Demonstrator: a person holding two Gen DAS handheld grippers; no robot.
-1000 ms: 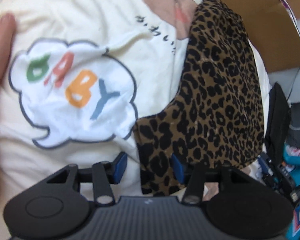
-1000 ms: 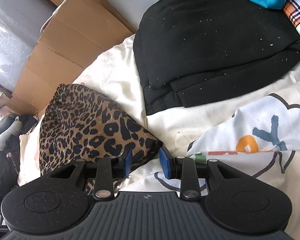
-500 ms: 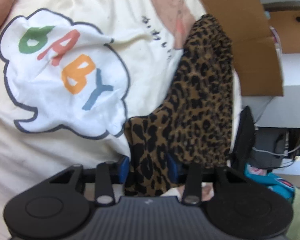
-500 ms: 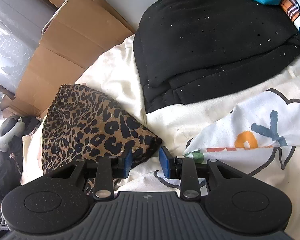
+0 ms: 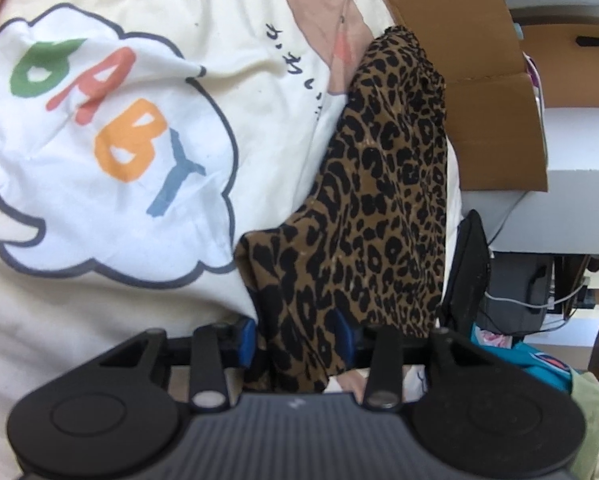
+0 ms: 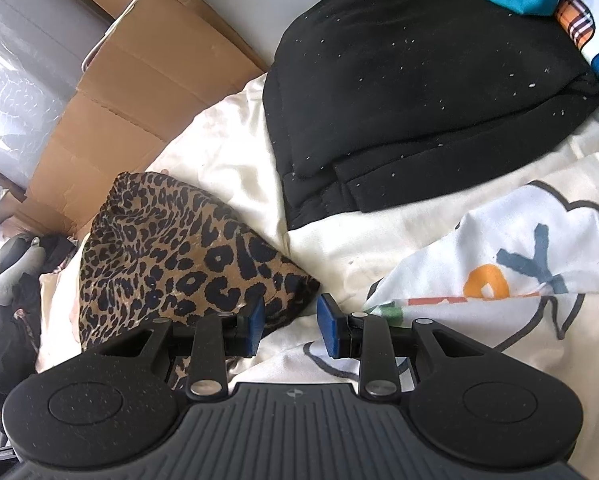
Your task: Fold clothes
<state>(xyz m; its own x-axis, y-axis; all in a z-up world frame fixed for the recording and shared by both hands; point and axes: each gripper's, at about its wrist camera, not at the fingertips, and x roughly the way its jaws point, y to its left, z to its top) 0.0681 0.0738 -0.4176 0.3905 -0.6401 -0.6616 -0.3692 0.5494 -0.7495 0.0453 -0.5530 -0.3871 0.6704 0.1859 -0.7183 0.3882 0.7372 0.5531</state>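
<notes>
A leopard-print garment (image 5: 383,208) lies on a cream bedsheet (image 5: 243,60) with a "BABY" cloud print (image 5: 107,144). My left gripper (image 5: 297,340) has its jaws apart with the garment's near end bunched between the blue pads; the pads do not visibly pinch it. In the right wrist view the same garment (image 6: 171,256) lies at the left, its corner reaching my right gripper (image 6: 289,324), which is open over the sheet (image 6: 227,144), its left pad touching the corner.
A folded black garment (image 6: 411,88) lies at the back of the bed. Flattened cardboard (image 6: 139,92) leans at the far left, also in the left wrist view (image 5: 479,80). Dark bags and cables (image 5: 511,300) sit beside the bed. A teal patterned cloth (image 6: 579,12) is top right.
My left gripper has moved forward onto the leopard garment's near end, so the cloth now sits between its pads. My right gripper has opened a little wider and stayed in place.
</notes>
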